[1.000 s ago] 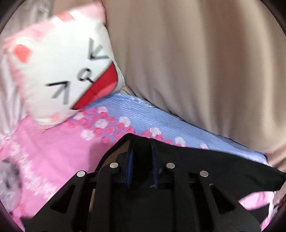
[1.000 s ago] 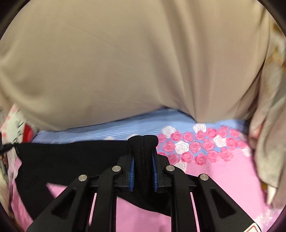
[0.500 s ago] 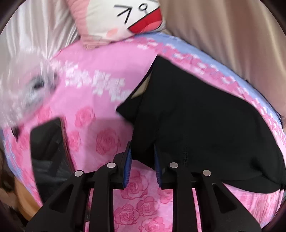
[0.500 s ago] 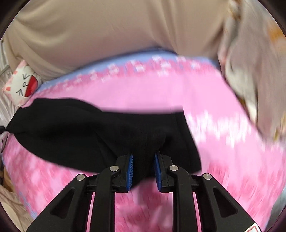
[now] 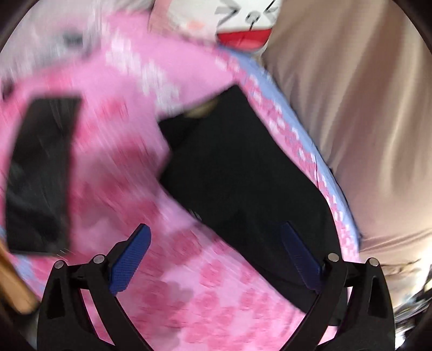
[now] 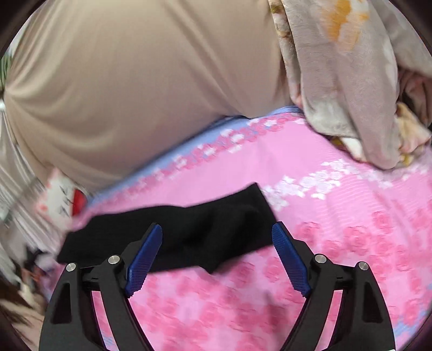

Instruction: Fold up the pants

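Note:
The black pants (image 5: 237, 172) lie folded flat on the pink rose-print bedspread (image 5: 129, 167), running from the near right up toward the blue border. My left gripper (image 5: 216, 229) hovers over their near end; its jaws are opening wide and the blue pads (image 5: 132, 256) press on nothing. In the right wrist view the same pants (image 6: 189, 229) stretch across the bedspread (image 6: 337, 216) in a low band. My right gripper (image 6: 216, 232) is just in front of that band, jaws opening, with cloth lying between the pads but free of them.
A beige padded headboard (image 6: 135, 81) rises behind the bed. A white cat-face pillow (image 5: 243, 19) sits at the head end. A dark phone-like slab (image 5: 40, 175) lies on the spread at left. A crumpled grey floral blanket (image 6: 351, 81) is heaped at the right.
Both grippers carried the pants down and toward the near edge while shut on them, then let go. The pants now rest on the bedspread and both jaws have spread wide.

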`<state>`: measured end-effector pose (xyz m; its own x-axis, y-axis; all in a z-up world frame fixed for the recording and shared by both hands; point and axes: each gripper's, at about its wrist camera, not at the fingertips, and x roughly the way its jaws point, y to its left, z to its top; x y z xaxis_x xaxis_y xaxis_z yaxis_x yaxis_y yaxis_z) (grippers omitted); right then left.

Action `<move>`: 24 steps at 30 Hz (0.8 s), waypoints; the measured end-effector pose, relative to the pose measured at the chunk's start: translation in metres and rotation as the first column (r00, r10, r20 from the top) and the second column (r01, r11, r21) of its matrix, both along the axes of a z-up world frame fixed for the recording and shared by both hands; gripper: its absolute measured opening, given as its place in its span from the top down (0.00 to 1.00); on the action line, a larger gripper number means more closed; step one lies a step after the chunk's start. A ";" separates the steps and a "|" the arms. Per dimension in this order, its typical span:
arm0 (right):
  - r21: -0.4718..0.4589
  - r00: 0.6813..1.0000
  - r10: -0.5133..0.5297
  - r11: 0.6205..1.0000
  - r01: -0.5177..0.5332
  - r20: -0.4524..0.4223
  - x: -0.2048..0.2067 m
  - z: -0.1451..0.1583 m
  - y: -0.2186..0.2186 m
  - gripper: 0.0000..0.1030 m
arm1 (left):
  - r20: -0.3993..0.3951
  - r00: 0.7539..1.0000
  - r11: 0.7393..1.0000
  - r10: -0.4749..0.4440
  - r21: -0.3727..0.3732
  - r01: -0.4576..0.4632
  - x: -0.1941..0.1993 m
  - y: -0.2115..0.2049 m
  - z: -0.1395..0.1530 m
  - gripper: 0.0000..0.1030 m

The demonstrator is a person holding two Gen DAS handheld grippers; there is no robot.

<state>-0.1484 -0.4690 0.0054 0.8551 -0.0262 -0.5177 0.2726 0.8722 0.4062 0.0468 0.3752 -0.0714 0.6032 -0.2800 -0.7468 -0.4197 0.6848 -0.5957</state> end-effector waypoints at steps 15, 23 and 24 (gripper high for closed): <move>0.113 1.000 -0.017 0.993 0.019 -0.022 0.031 -0.029 0.009 0.19 | 0.018 0.999 0.992 -0.044 0.117 0.042 0.047 -0.005 0.056 0.94; 0.123 0.994 -0.077 0.989 0.086 -0.074 0.013 -0.041 0.002 0.19 | -0.155 0.988 0.997 -0.025 0.063 0.035 0.051 0.020 -0.012 0.84; 0.145 0.994 -0.081 0.985 0.090 -0.071 0.009 -0.042 0.001 0.19 | -0.146 0.989 0.996 -0.023 0.085 0.036 0.049 0.018 -0.011 0.77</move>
<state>-0.1389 -0.4680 -0.0365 0.8179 -0.0168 -0.5751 0.3734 0.7760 0.5083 0.0956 0.3928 -0.0822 0.4791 -0.2260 -0.8482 -0.4761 0.7449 -0.4674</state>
